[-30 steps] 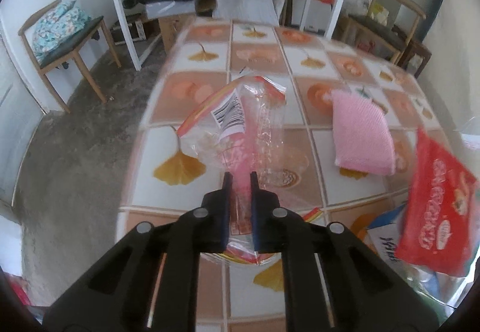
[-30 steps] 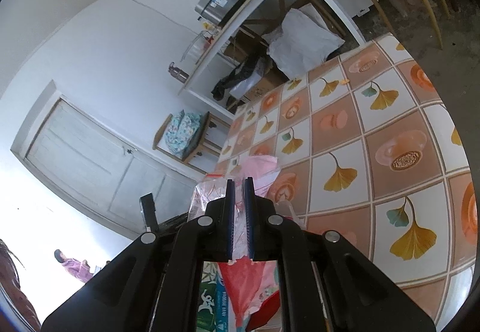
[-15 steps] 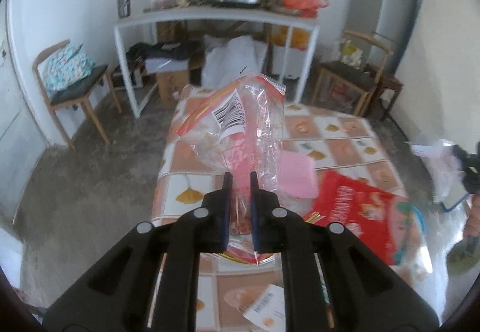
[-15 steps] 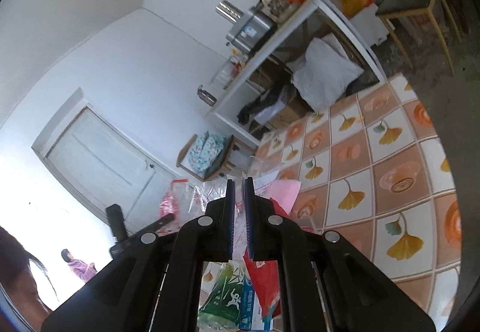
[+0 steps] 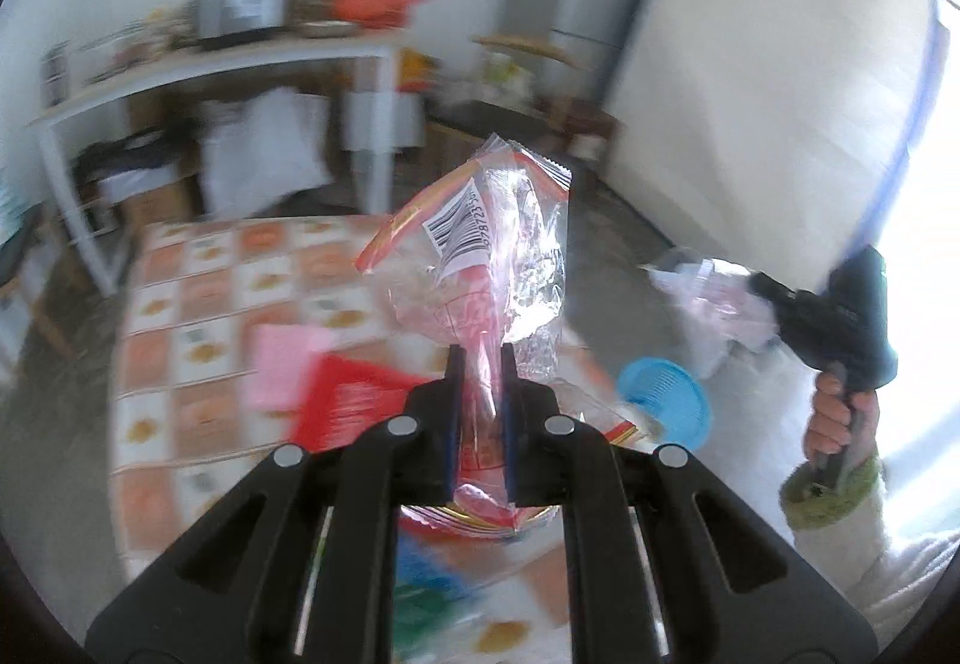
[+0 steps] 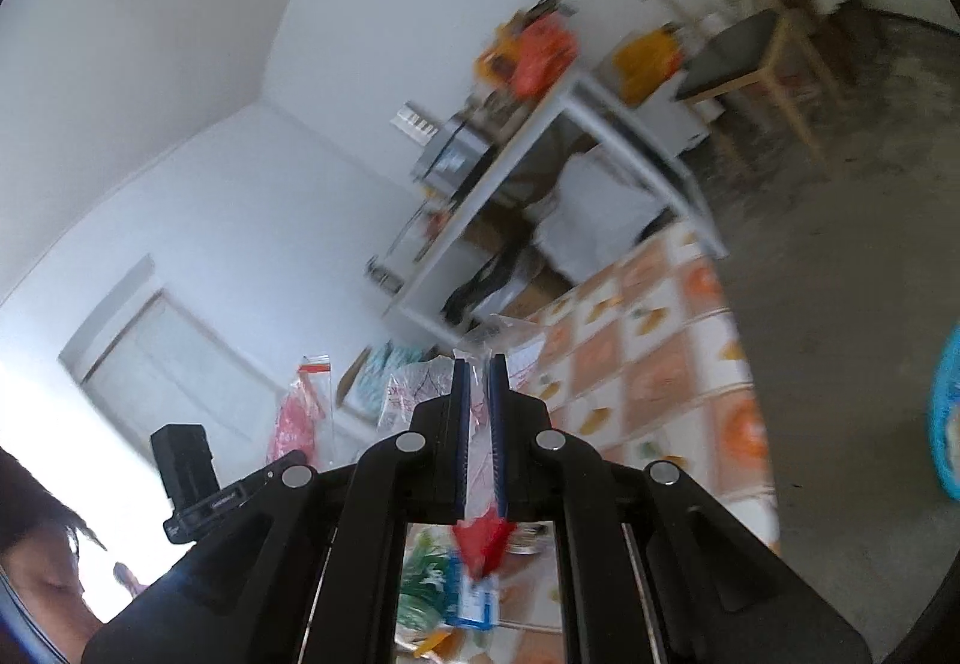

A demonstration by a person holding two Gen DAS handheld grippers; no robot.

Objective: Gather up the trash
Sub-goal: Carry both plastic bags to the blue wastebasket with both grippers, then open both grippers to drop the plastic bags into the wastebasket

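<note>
Trash is pinched in both grippers: the left gripper [image 5: 478, 412] is clamped on a clear barcoded wrapper [image 5: 486, 256], the right gripper [image 6: 478, 424] on a thin crinkled wrapper [image 6: 480, 424]. Both have lifted clear of the tiled table [image 5: 198, 304] since a second ago — pickup done. At four o'clock waits a blue basket [image 5: 663, 400] — probably the drop point.

The left gripper [image 5: 478, 364] clamps its jaws on a clear wrapper [image 5: 480, 256] with a barcode label, held above the tiled desk [image 5: 198, 304]. A red packet [image 5: 354, 400] and pink cloth [image 5: 276, 364] lie blurred below. At right, the right gripper [image 5: 762, 298] grips crumpled plastic [image 5: 708, 292], beside a blue basket [image 5: 663, 403].
</note>
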